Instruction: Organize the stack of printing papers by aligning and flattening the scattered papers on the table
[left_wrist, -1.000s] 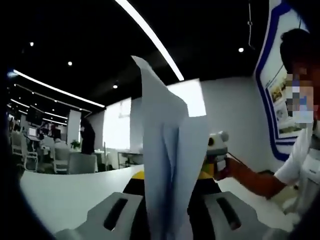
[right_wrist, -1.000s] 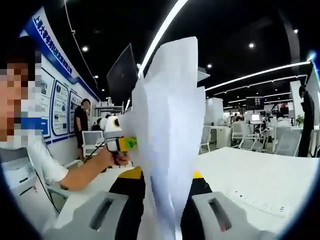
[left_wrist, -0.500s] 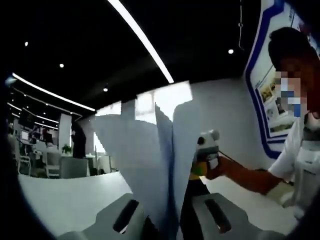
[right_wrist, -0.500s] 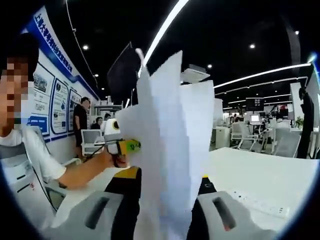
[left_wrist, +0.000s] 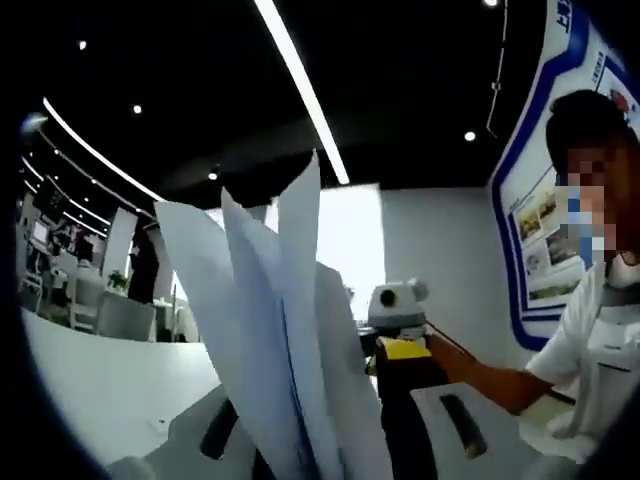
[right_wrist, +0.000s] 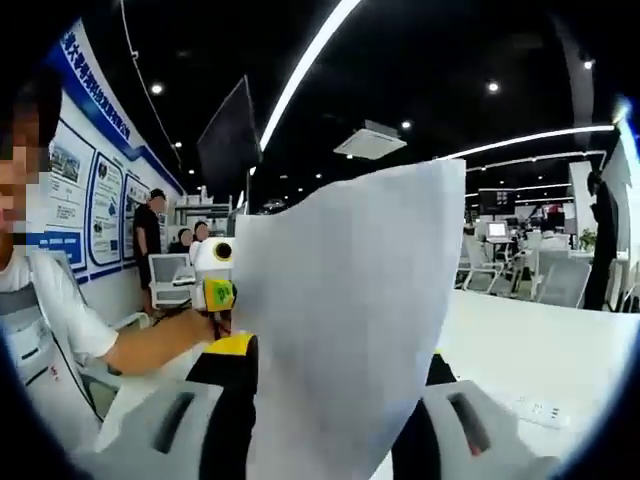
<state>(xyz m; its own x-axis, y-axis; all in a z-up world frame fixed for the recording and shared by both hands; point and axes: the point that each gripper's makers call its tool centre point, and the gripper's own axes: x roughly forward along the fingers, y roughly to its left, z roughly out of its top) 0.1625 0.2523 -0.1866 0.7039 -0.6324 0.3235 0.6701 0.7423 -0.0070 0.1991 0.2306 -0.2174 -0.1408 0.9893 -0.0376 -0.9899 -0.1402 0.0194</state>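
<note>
The papers (left_wrist: 285, 340) stood upright between the left gripper (left_wrist: 335, 445)'s jaws, which were closed on their lower edge. The sheets fanned apart towards the top, their upper edges uneven and their corners at different heights. In the right gripper view the papers (right_wrist: 345, 320) showed broadside as a wide white sheet, slightly curved, with its top edge slanting; the right gripper (right_wrist: 315, 440)'s jaws were likewise pinched on the bottom. Each gripper appeared in the other's view, held in a hand (right_wrist: 195, 325) just beside the stack. The white table (right_wrist: 540, 350) lay bare and open to the right of the sheets, with a power strip (right_wrist: 535, 408) near its edge.
</note>
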